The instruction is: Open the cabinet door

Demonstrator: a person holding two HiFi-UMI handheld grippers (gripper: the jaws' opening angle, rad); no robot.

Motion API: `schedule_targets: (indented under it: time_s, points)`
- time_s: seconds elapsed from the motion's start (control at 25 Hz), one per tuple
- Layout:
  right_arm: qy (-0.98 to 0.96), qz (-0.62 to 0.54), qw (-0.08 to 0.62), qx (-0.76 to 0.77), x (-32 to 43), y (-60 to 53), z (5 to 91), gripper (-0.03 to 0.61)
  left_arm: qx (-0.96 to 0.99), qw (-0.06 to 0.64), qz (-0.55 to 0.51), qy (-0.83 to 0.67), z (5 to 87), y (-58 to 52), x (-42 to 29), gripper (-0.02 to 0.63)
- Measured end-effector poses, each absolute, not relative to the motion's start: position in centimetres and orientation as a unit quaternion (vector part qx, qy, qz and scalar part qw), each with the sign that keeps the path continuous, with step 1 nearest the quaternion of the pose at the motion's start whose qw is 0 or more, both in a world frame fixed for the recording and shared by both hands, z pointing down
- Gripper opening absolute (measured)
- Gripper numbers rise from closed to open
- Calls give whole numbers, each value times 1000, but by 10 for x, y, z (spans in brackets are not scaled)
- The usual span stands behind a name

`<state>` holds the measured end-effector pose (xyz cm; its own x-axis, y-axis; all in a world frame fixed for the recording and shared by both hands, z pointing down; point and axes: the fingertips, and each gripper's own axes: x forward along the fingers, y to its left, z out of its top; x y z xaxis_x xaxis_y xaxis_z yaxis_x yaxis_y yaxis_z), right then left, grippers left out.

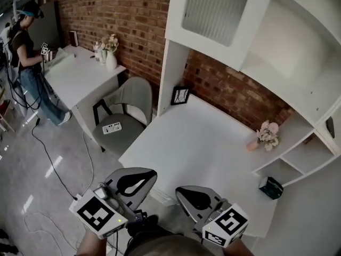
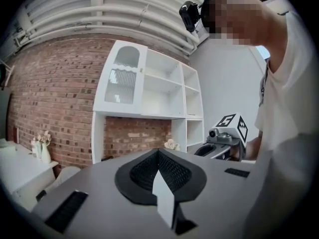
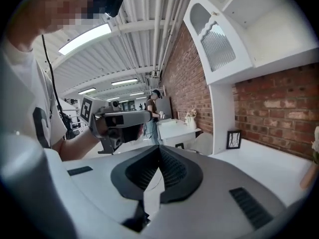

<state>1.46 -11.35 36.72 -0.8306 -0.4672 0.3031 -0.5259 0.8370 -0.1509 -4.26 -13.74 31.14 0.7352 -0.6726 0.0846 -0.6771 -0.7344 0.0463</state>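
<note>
Left gripper (image 1: 139, 180) and right gripper (image 1: 193, 198) hang side by side at the desk's (image 1: 202, 143) near edge, each with jaws pressed together, holding nothing; the door (image 1: 216, 9) sits high at the cabinet's upper left, angled out – open desktop lies between

My head view looks steeply down on the white desk top (image 1: 202, 137) from high above. Both gripper views look outward from low down; all three share the white ribbed-glass cabinet door (image 1: 216, 9) (image 2: 122, 78) (image 3: 214, 41).
</note>
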Motion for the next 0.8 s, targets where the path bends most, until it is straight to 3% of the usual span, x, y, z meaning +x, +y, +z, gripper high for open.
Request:
schedule_targets:
  time_s: [0.8]
  points:
    - [-921,141,25,363,61,-216,313,21,974,14,8,-226,241,-240,30,15]
